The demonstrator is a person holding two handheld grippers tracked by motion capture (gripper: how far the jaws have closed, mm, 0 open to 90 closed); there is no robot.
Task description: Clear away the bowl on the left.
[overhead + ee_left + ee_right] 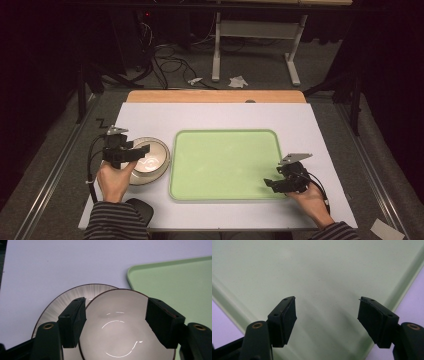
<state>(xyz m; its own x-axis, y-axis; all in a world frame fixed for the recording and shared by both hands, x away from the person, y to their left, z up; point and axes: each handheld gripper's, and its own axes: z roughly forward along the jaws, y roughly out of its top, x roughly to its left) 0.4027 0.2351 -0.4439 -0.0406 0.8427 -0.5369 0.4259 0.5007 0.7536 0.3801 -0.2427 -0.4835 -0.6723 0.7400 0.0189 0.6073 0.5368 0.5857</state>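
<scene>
- From the high view I see my left gripper [141,151] over the bowl [155,155] at the left of the table [150,117], with my left hand [116,179] behind it.
- In the left gripper view the jaws stand apart, one on each side of the bowl [120,327]; I cannot tell whether either pad touches it.
- The bowl sits on a plate [65,298] with a striped rim, which shows behind and to the left of the bowl; in the high view the plate [162,172] peeks out around the bowl's near edge.
- The green tray [225,165] lies in the middle of the table, its left edge just beside the plate; its corner [175,280] fills the right of the left gripper view.
- My right gripper [272,184] hovers over the tray's near right corner, held by my right hand [311,197]. Its jaws are wide apart with nothing between them, and bare tray floor [317,272] lies beyond them.
- A black object [142,207] lies at the table's near edge by my left sleeve [115,222]; I cannot tell what it is.
- Beyond the table, on the floor, I see tangled cables [170,62], the legs of a white stand [250,45] and some crumpled paper [238,81].
</scene>
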